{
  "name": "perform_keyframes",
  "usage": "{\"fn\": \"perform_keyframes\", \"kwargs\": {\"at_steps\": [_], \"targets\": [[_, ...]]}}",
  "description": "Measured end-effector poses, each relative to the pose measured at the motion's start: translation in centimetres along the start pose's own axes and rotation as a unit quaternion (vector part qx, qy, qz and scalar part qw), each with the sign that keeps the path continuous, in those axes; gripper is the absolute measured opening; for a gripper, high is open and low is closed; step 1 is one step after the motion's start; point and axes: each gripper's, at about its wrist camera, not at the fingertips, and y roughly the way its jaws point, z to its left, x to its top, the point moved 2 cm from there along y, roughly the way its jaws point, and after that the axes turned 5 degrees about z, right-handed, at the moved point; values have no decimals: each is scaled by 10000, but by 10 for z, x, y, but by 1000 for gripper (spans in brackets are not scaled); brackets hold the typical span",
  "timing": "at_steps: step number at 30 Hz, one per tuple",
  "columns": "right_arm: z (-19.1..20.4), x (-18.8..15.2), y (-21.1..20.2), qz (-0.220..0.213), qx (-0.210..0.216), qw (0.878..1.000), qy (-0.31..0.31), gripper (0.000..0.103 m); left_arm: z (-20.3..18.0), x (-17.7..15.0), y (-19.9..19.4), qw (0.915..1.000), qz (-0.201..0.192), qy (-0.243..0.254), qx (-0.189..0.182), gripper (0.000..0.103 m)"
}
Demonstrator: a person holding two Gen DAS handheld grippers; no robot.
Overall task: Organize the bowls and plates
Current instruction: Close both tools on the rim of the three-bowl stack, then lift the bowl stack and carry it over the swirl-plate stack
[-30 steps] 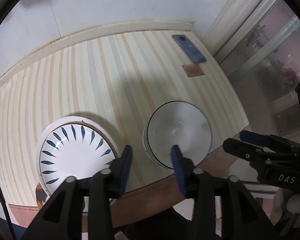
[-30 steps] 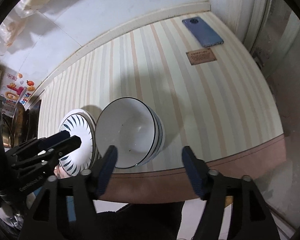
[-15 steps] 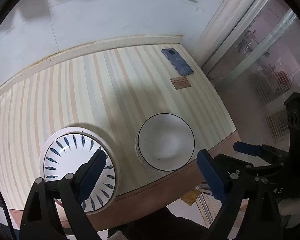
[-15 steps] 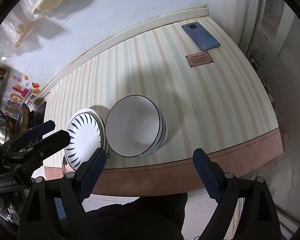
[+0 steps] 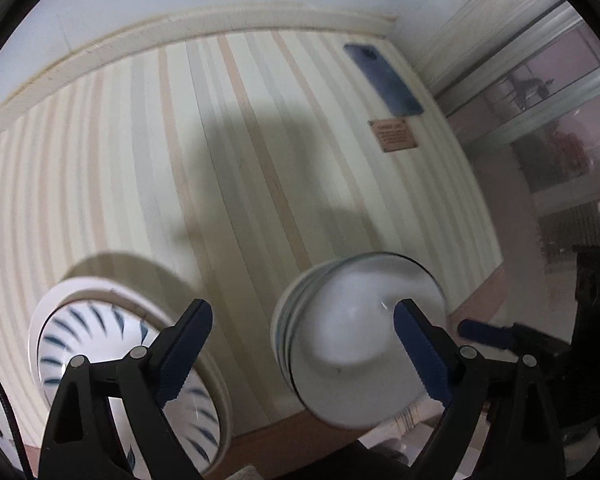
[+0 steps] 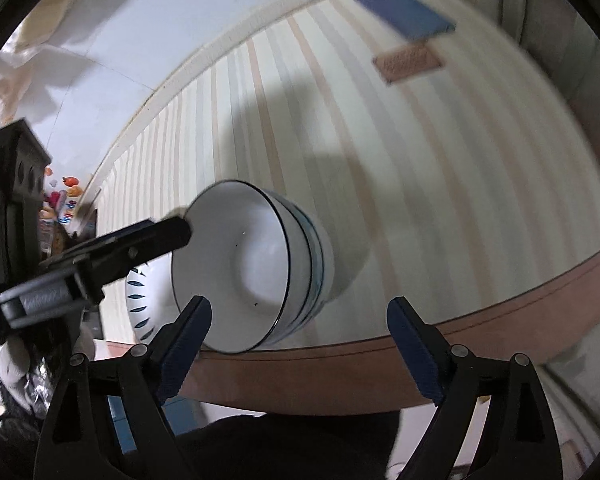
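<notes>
A stack of white bowls with dark rims (image 5: pixel 356 344) (image 6: pixel 260 264) stands near the front edge of the striped table. Left of it lies a stack of white plates with blue leaf marks (image 5: pixel 112 344); in the right wrist view only its edge (image 6: pixel 140 304) shows behind the bowls. My left gripper (image 5: pixel 300 344) is open and empty, its jaws wide apart, one over the plates and one over the bowls. My right gripper (image 6: pixel 298 344) is open and empty, low at the table's front edge, right of the bowls. The left gripper's fingers (image 6: pixel 156 236) reach the bowl rim in the right wrist view.
A blue phone (image 5: pixel 384 80) (image 6: pixel 404 12) and a small brown card (image 5: pixel 394 136) (image 6: pixel 408 62) lie at the far right of the table (image 5: pixel 220 160). A white wall runs behind. A glass door stands at the right. The brown table edge (image 6: pixel 500 320) is close in front.
Both grippers have come down closer to the table and the dishes. The left gripper opened wide a second ago and has stayed open. The right gripper stays open.
</notes>
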Motion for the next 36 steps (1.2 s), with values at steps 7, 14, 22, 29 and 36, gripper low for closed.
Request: {"fn": "perform_keyframes", "kwargs": {"at_steps": [7,14,22,29,36], "targets": [[-16,8,49,519,830,9946,330,92,17,18,44,9971,705,-263,-136,93],[-26,15,79,666,1325,9871,602,92,18,14,71,9918,1144,-281,-499,89],[-25,25,95,713,1601,9810,834,90,18,13,73,9894,1187,-345,-768,88],[-18,34,101,710,1562,9819,803,79,12,9,67,9882,1087,-259,-1046,63],[-31,34,97,661,1529,9827,812,62,13,6,65,9898,914,-330,-1043,62]]}}
